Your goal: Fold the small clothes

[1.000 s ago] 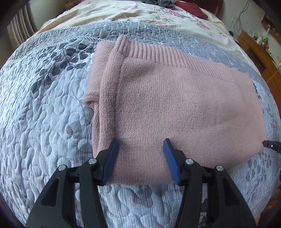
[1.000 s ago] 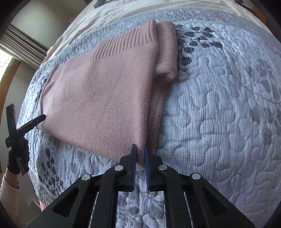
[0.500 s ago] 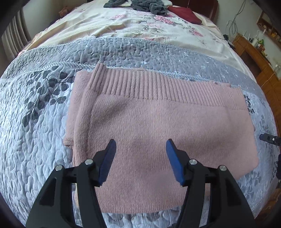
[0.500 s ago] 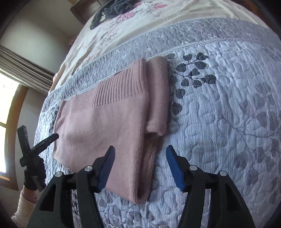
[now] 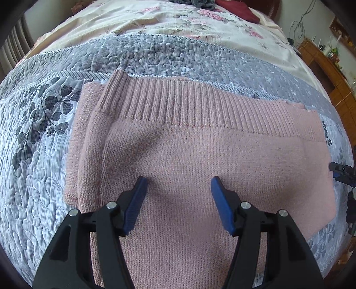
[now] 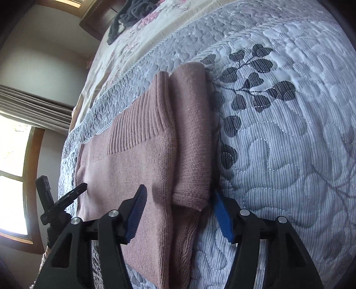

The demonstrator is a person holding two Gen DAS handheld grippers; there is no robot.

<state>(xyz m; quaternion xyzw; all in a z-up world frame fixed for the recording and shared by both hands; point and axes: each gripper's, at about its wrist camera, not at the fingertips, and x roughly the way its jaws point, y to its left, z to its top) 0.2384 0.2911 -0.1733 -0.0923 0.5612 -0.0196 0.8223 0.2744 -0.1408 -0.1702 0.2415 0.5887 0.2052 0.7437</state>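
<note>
Currently both tongs gape wide, holding nothing: left tongs (image 5: 179,201) hover over the middle of a pink knit sweater (image 5: 200,160), right tongs (image 6: 179,210) straddle its folded sleeve edge (image 6: 192,142). Sweater lies flat on the bed's grey quilt (image 5: 40,177), sleeves tucked in; prob. one more fold left. Dark clothes (image 6: 131,11) & floral sheet (image 5: 138,20) lie well apart; nothing blocks.
</note>
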